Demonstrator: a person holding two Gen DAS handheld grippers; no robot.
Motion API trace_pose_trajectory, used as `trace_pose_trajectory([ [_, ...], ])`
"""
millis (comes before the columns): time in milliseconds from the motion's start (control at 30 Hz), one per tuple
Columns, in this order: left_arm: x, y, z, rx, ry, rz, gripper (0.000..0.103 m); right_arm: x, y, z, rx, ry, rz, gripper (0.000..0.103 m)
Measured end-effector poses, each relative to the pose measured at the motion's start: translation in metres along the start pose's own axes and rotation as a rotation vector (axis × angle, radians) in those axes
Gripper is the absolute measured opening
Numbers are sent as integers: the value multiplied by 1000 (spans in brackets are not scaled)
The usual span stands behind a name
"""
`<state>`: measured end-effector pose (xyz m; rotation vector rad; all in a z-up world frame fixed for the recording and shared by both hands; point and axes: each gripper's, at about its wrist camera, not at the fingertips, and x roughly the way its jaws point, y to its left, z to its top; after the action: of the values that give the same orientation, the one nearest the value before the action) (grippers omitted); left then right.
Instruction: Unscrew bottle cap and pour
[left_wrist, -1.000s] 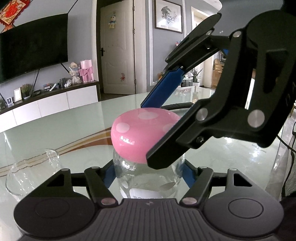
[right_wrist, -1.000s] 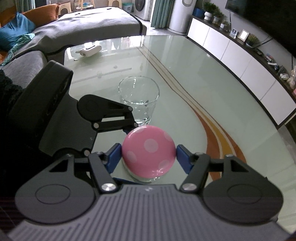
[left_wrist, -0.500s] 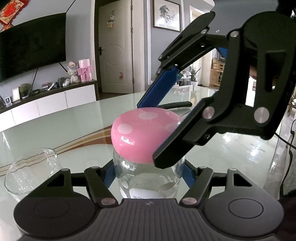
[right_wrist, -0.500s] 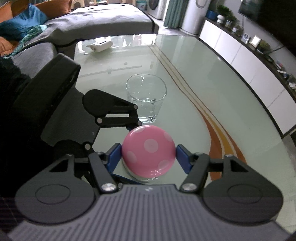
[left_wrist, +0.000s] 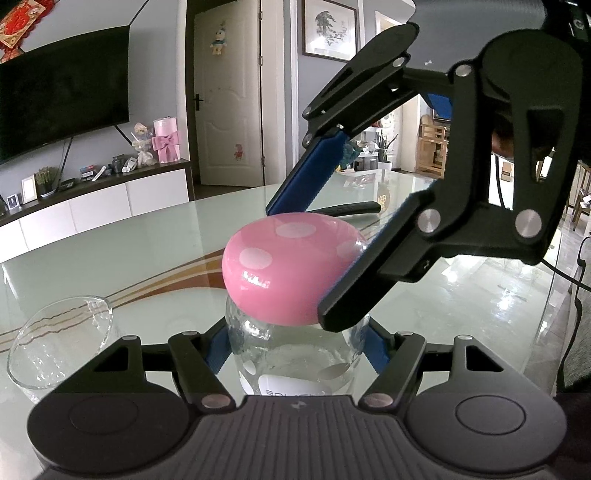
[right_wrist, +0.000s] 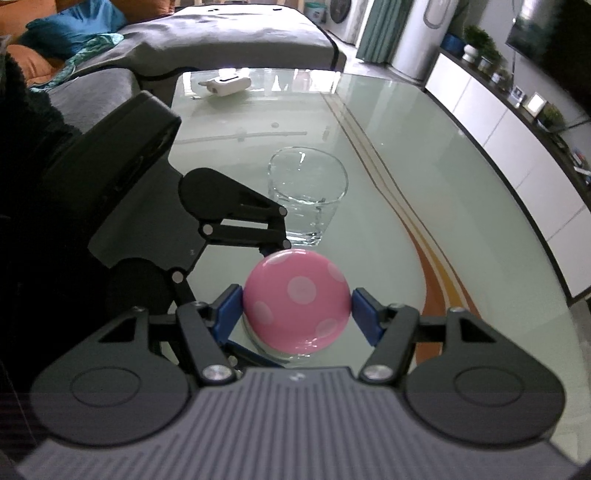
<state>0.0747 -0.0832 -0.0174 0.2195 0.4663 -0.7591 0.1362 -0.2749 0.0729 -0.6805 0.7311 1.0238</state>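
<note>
A clear bottle (left_wrist: 295, 354) with a pink, white-dotted mushroom cap (left_wrist: 288, 266) stands on the glass table. My left gripper (left_wrist: 295, 350) is shut on the bottle's body below the cap. My right gripper (right_wrist: 295, 314) comes from above and is shut on the pink cap (right_wrist: 295, 302); its blue fingers (left_wrist: 314, 173) flank the cap in the left wrist view. An empty clear glass (right_wrist: 306, 199) stands just beyond the bottle; it also shows at the lower left of the left wrist view (left_wrist: 59, 350).
A black remote (left_wrist: 347, 208) lies on the table (left_wrist: 147, 251) behind the bottle. A white device (right_wrist: 229, 83) lies at the far table end near a grey sofa (right_wrist: 221, 40). A white TV cabinet (right_wrist: 517, 140) runs along the right.
My right gripper has rotated around the cap while holding it; the room swings in its view. The bottle and my left gripper stay in place.
</note>
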Motion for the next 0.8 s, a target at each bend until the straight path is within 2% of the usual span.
trace_pose_trajectory([
  [167,2,3,1,-1,2,-1,73,-1,0,0,-7,-6,4,65],
  [233,2,3,2,-1,2,-1,73,-1,3,1,-2,-4,-18,71],
  [267,2,4,2,-3,3,-1,73,-1,5,2,-1,-1,-36,80],
  [300,3,4,2,-4,3,-1,73,-3,7,3,1,-3,-40,85],
  [333,3,4,2,-5,3,-1,73,-4,9,4,6,-10,-44,85],
  [400,3,4,2,-6,2,0,73,-8,10,5,37,-18,-52,86],
  [467,3,3,0,-7,1,3,74,-8,9,9,114,3,-97,84],
  [567,2,2,-3,-9,-1,7,74,-6,9,13,236,40,-153,74],
  [633,1,2,-4,-10,-1,8,74,-7,5,14,323,39,-153,69],
  [733,2,3,-5,-11,-2,8,74,-7,2,16,375,43,-149,67],
  [800,4,1,-6,-10,-1,9,74,-6,4,17,362,48,-164,66],
])
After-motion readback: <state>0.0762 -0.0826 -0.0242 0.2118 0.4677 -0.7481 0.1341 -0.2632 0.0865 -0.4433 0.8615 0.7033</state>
